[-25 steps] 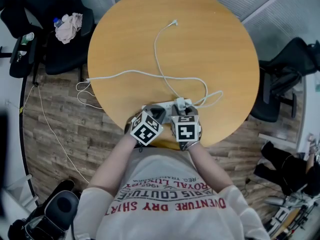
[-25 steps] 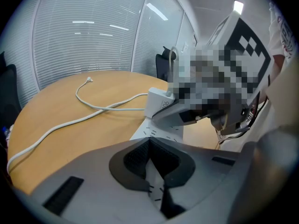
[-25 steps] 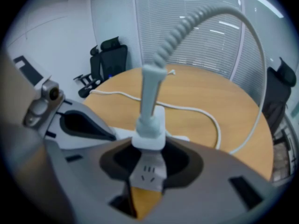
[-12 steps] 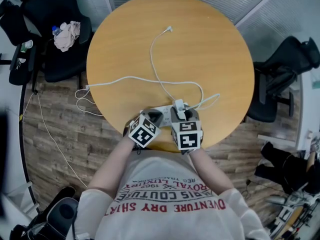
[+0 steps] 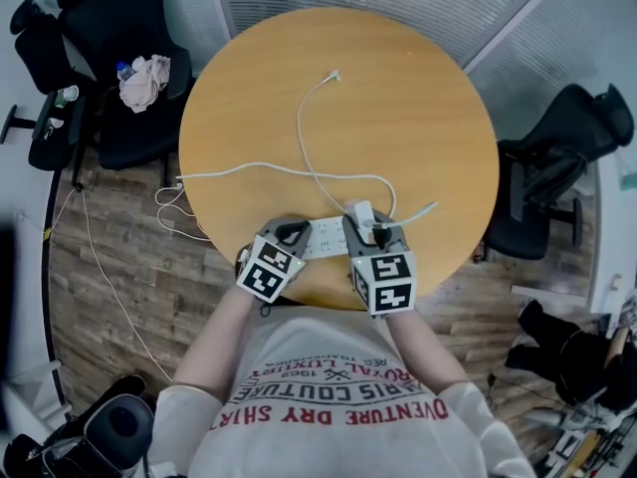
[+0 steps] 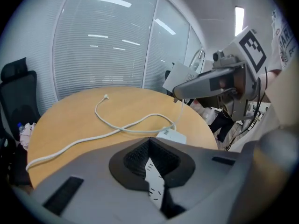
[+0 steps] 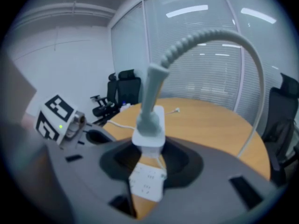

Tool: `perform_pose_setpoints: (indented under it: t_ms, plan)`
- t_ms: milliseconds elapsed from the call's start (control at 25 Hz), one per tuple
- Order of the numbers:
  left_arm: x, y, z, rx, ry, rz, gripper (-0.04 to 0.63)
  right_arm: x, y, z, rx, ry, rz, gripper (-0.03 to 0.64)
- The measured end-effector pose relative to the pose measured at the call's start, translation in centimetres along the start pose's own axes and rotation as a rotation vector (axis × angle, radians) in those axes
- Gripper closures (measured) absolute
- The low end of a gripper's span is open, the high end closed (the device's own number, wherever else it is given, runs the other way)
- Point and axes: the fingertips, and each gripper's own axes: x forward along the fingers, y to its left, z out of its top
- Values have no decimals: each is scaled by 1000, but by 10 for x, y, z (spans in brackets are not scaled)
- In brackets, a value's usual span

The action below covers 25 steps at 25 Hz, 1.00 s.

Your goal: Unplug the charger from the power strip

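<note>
On the round wooden table [image 5: 398,98], a white power strip [image 5: 326,237] lies near the front edge. My left gripper [image 5: 291,233] is shut on its left end, and the strip [image 6: 154,176] shows between the jaws. My right gripper [image 5: 374,231] is shut on the white charger [image 5: 362,213]. In the right gripper view the charger [image 7: 150,125] hangs above the strip [image 7: 147,183], with bare wood showing between them. The charger's cable [image 5: 309,157] loops across the table to a loose plug end [image 5: 335,74]. The raised right gripper [image 6: 205,83] shows in the left gripper view.
The strip's own cord [image 5: 229,170] runs left off the table to coils on the wood floor [image 5: 174,202]. A black chair [image 5: 129,118] with a cloth [image 5: 144,76] stands at the left, another chair [image 5: 557,157] at the right. Glass walls with blinds lie behind.
Both grippers have risen, the right one more. The charger has come up with the right gripper and now sits off the strip, which the left gripper still holds.
</note>
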Motion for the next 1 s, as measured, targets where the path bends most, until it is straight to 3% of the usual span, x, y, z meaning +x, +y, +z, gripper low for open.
perform_pose_setpoints:
  t_ms: [320,560,760,1000]
  plan:
    - [-70,8,95,-20,-282,143,561,-29,-2,50,-21,-132,62,462]
    - [-121,7,148,-55,-448,209,561,-47,-3,84,-23,-222,110,462]
    - [-161,7,173,-51,-574,264,561,-65,-1,106,-13,-344,140,462]
    - [-182,8,178,-66,-630,289,561,-81,2,122,-24,-437,180,463]
